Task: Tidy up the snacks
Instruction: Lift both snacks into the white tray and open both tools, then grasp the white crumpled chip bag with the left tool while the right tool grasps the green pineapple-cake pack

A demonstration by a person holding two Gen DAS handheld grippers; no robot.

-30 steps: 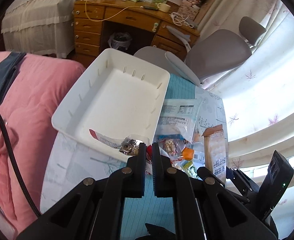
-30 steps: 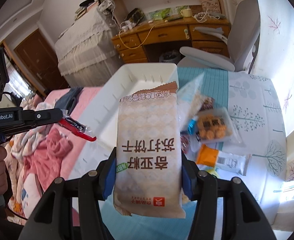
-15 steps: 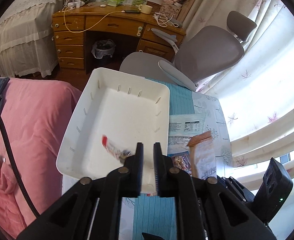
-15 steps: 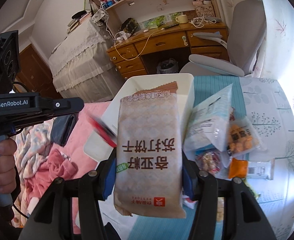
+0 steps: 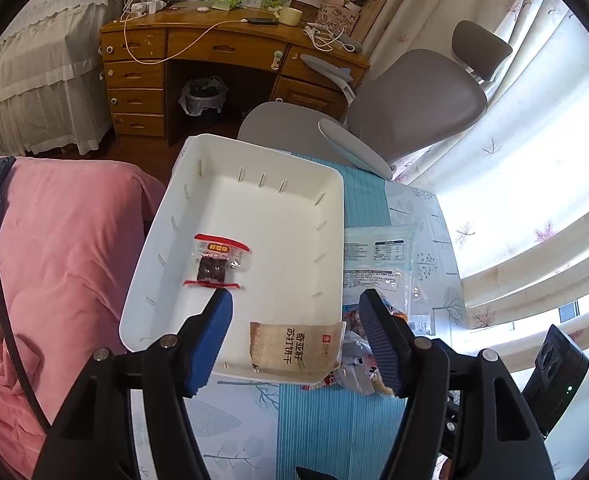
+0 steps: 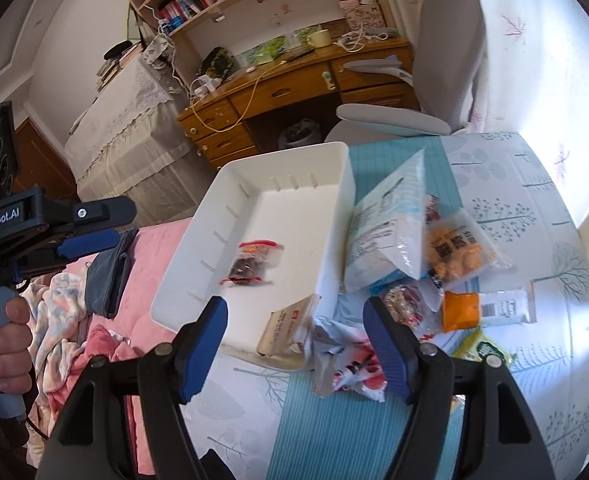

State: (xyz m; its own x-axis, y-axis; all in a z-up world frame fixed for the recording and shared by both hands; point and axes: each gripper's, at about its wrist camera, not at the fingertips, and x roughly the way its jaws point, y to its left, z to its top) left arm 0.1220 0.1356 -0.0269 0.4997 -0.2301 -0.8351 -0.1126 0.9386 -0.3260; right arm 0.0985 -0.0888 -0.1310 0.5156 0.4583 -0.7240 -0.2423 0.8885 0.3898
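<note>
A white tray stands at the table's left edge. In it lie a small clear packet with red ends and, in the near right corner, a brown cracker pack. My left gripper hovers over the tray's near end, its jaws opening with nothing between them. My right gripper hangs over the same corner, its jaws also opening and free of the cracker pack below. The right wrist view also shows the tray, the small packet and the left gripper at the left.
Loose snacks are piled right of the tray: a pale blue bag, a clear pack of orange crackers, an orange and white bar, a red and white wrapper. Pink bedding lies left. A grey chair stands beyond.
The left gripper let go of the small red packet, which now lies in the tray. The right gripper released the cracker pack into the tray's near corner. Both jaws spread apart.
</note>
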